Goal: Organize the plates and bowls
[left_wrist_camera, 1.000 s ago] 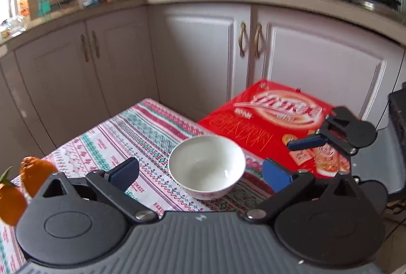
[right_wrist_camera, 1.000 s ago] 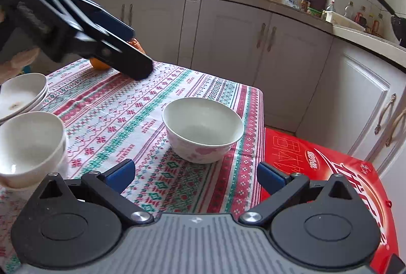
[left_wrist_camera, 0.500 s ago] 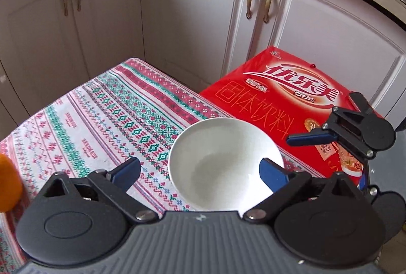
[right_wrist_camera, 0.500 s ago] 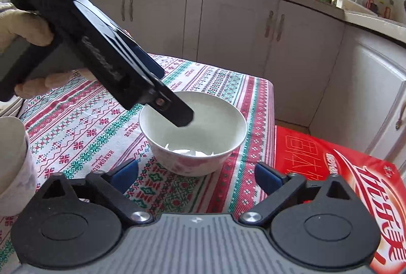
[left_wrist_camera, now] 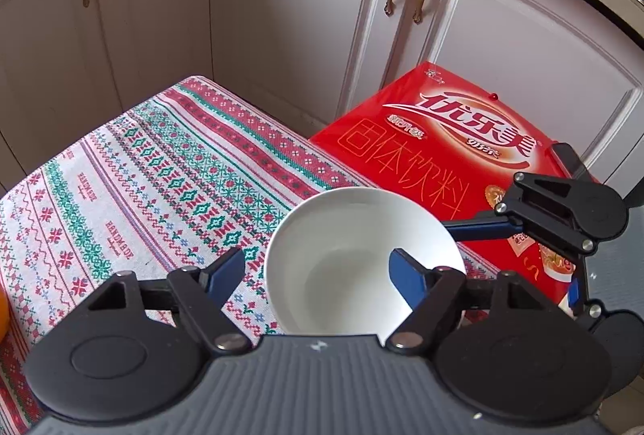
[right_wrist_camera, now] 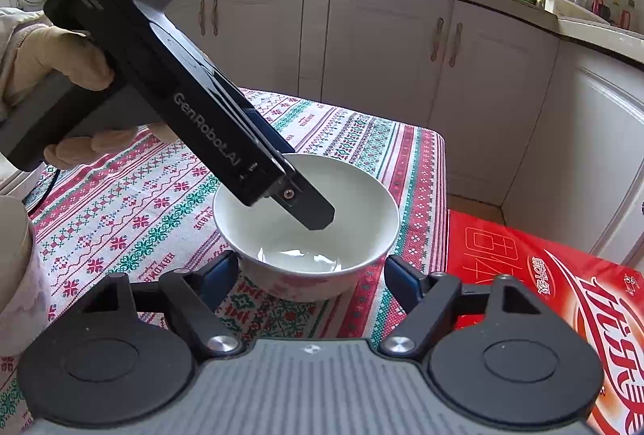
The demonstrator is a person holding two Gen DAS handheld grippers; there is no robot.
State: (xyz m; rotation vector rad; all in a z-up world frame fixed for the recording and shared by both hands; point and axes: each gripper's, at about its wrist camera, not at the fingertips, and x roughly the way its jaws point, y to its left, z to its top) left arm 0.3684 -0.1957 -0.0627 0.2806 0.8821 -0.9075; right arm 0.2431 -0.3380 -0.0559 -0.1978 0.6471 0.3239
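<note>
Bowl (left_wrist_camera: 362,257), white ceramic with a faint pink pattern on the outer wall, sits upright near the corner of the table on the patterned tablecloth (left_wrist_camera: 153,173), close to the edge facing the red carton (left_wrist_camera: 455,153). Left gripper (left_wrist_camera: 318,272) is wide open and straddles the near rim: one blue pad outside the bowl, the other pad inside it over the basin, nothing clamped yet. Right gripper (right_wrist_camera: 312,274) also wide open, low in front of the bowl, pads either side of its base, holding nothing. Handling guess: rigid, glazed so slippery, moderately heavy for a one-sided pinch, and breakable if dropped near that edge. A little water or glare shows at the bottom in the right wrist view, can't tell which. Best hold looks like the rim wall, one pad inside and one outside, seated deep so it doesn't pivot; keep it level when lifting. More bowls (right_wrist_camera: 16,274) are only partly visible at far left of the right wrist view, likely the stacking spot.
</note>
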